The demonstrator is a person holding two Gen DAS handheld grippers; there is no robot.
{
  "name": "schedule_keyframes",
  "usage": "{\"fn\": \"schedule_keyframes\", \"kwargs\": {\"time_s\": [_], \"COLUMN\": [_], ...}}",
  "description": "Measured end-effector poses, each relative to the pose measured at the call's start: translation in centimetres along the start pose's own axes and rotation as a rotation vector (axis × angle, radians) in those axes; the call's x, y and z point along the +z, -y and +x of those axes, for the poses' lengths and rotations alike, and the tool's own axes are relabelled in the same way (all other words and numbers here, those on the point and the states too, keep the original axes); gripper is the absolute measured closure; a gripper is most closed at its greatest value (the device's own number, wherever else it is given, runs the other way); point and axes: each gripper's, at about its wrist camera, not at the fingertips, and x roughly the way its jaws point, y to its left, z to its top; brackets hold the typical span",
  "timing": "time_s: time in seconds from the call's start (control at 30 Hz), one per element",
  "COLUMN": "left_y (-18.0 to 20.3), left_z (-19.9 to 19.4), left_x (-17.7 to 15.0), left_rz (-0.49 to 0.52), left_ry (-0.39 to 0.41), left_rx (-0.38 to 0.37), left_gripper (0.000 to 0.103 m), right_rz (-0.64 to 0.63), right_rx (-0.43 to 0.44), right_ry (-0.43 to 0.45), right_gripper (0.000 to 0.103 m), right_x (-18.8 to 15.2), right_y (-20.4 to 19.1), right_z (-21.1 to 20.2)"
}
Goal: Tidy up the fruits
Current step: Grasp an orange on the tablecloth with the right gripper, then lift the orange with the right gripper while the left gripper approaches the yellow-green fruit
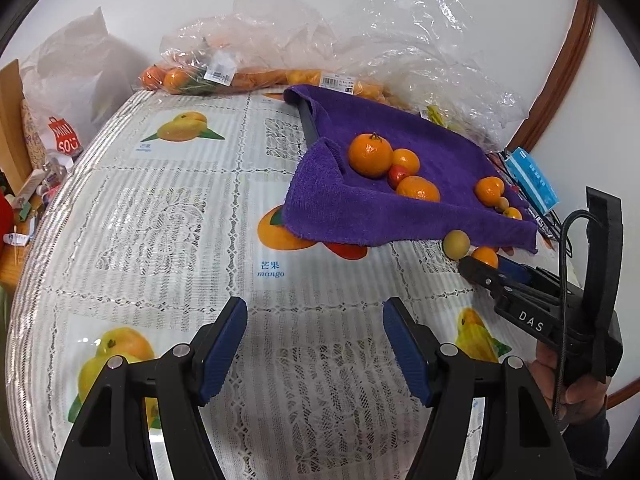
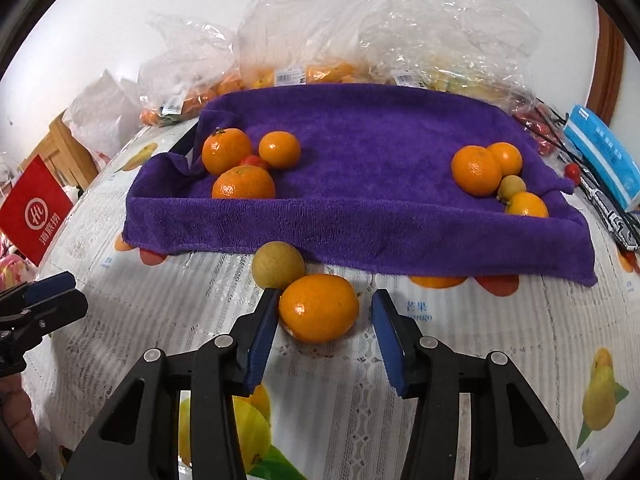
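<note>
A tray draped with a purple towel point(image 2: 360, 132) point(image 1: 400, 128) holds oranges at its left point(image 2: 228, 150) and right point(image 2: 476, 170). On the table in front of it lie a small orange kumquat point(image 2: 318, 308) point(image 1: 485, 257) and a yellow-green round fruit point(image 2: 278, 265) point(image 1: 456, 244). My right gripper point(image 2: 324, 320) point(image 1: 486, 270) is open, its fingers on either side of the kumquat, the left pad touching or nearly touching it. My left gripper point(image 1: 314, 344) is open and empty over the tablecloth, left of the right gripper; it also shows at the left edge of the right wrist view point(image 2: 52, 292).
Clear plastic bags of oranges point(image 1: 200, 72) point(image 2: 280, 72) lie behind the tray against the wall. A blue box point(image 2: 604, 160) point(image 1: 532, 180) and black cords sit right of the tray. A red bag point(image 2: 36, 212) stands at the table's left edge.
</note>
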Motion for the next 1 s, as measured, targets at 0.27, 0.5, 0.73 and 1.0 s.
{"fn": "schedule_keyframes", "kwargs": {"time_s": [0.27, 0.5, 0.73, 1.0], "left_y": [1.2, 3.0, 4.6, 5.1], "left_z": [0.8, 0.9, 0.9, 1.1], "left_x": [-0.5, -1.9, -3.0, -3.2], "left_rz": [0.021, 0.034, 0.068, 0.094], "left_ry": [-0.021, -0.004, 0.032, 0.035], "left_rx": [0.018, 0.064, 0.137, 0.181], "left_gripper": [0.035, 0.036, 0.039, 0.040], "right_rz": [-0.021, -0.007, 0.020, 0.069], "right_rx": [0.015, 0.015, 0.001, 0.045], "right_ry": [0.012, 0.033, 0.073, 0.061], "right_gripper": [0.064, 0.066, 0.066, 0.065], "right_x": [-0.2, -1.8, -3.8, -3.9], "right_y": [0.0, 1.9, 3.7, 4.7], "right_z": [-0.5, -2.9, -4.7, -4.2]}}
